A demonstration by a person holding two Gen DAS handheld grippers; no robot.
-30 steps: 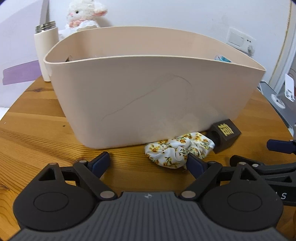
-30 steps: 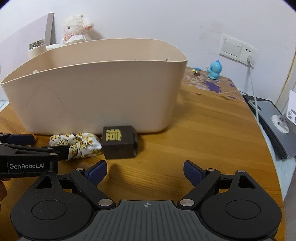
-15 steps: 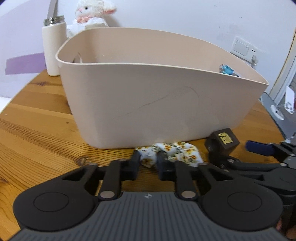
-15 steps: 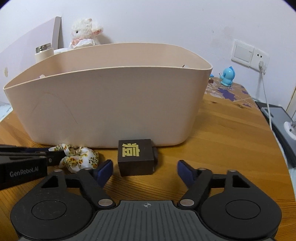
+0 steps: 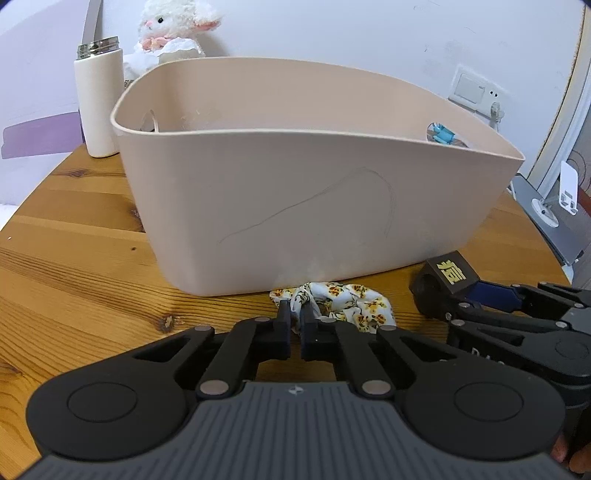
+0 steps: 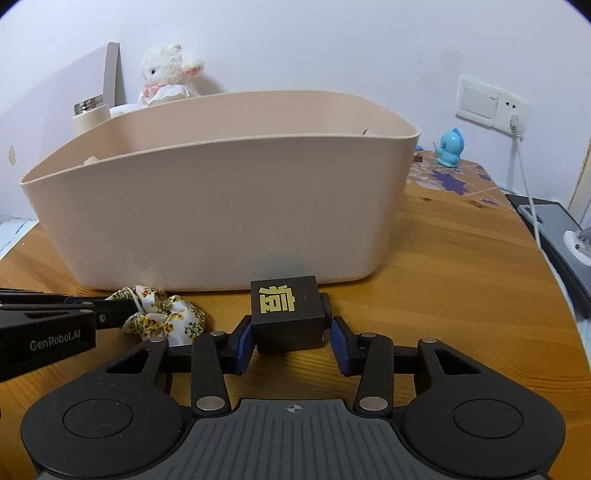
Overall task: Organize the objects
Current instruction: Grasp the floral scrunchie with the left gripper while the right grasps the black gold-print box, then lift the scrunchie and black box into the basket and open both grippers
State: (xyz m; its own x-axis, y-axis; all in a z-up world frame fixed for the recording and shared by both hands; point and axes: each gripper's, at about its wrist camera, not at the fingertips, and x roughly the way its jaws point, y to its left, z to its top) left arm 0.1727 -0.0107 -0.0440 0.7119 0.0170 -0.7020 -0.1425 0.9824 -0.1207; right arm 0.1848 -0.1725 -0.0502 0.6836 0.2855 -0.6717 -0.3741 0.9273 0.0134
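Jaws: left gripper [image 5: 294, 325] pinches floral scrunchie [image 5: 334, 300]; right gripper [image 6: 291, 341] brackets dark cube [image 6: 287, 314], narrow gap on one side.
Blocking: beige tub [image 6: 221, 206] directly behind both.
Surface: wooden table [image 6: 461, 280]; thermos [image 5: 98, 98], plush lamb [image 5: 173, 29] against wall.

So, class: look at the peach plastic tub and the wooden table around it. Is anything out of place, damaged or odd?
Two things lie loose on the table outside the peach plastic tub: a floral fabric scrunchie and a dark cube with a gold character. The tub's front wall carries a thin curved scratch-like line. Nothing looks spilled.
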